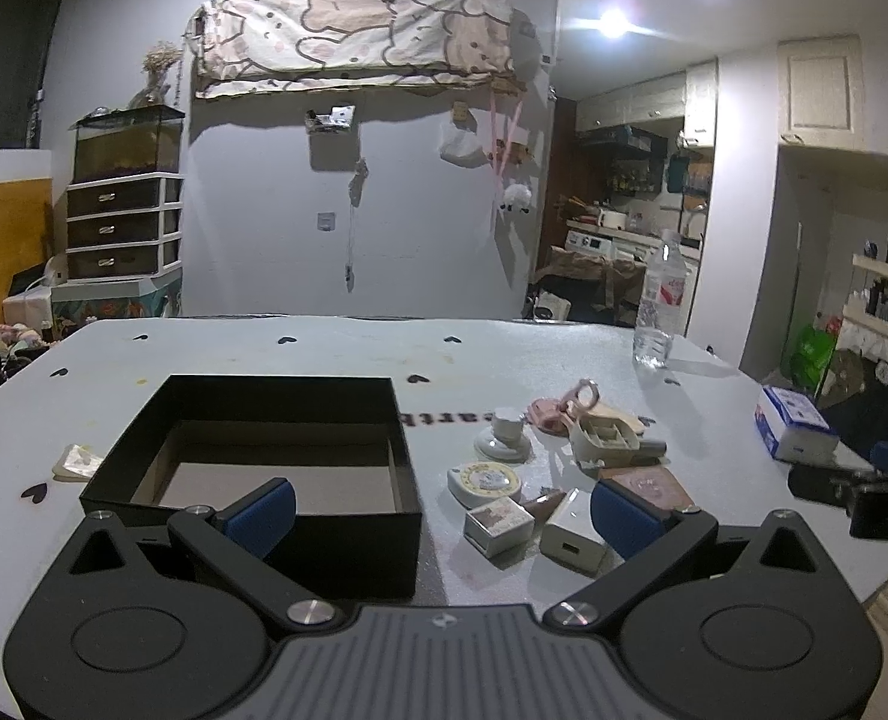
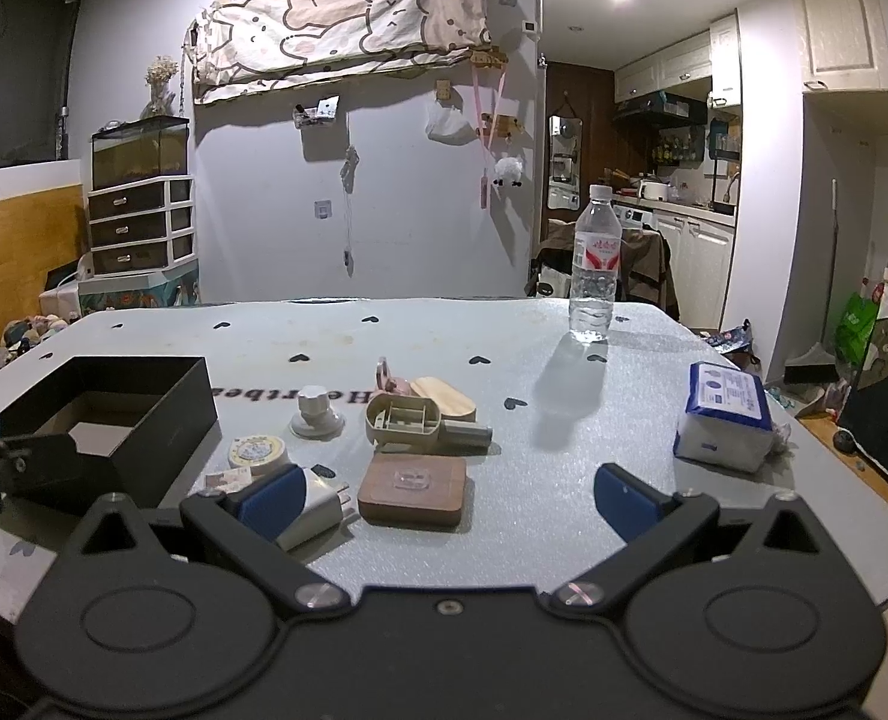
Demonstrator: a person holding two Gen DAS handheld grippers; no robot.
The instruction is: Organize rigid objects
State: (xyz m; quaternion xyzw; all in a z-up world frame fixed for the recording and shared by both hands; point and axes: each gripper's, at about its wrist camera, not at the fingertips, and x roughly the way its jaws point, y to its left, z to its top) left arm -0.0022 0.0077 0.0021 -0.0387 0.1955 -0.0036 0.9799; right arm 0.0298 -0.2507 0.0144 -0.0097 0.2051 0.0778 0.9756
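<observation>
An open black box (image 1: 252,456) sits on the white table (image 1: 324,348); it also shows at the left in the right wrist view (image 2: 114,414). Right of it lie small items: a white charger (image 1: 573,531) (image 2: 318,507), a small white cube box (image 1: 498,525), a round tin (image 1: 483,480) (image 2: 258,453), a white knob (image 1: 507,432) (image 2: 317,414), a beige organizer (image 1: 603,441) (image 2: 405,420), a brown square coaster (image 2: 413,491). My left gripper (image 1: 441,516) is open and empty near the box's front wall. My right gripper (image 2: 447,498) is open and empty, above the coaster.
A water bottle (image 2: 594,264) stands at the far right of the table. A blue-and-white tissue pack (image 2: 723,417) lies near the right edge. A small wrapper (image 1: 78,462) lies left of the box. The table's front edge is close under both grippers.
</observation>
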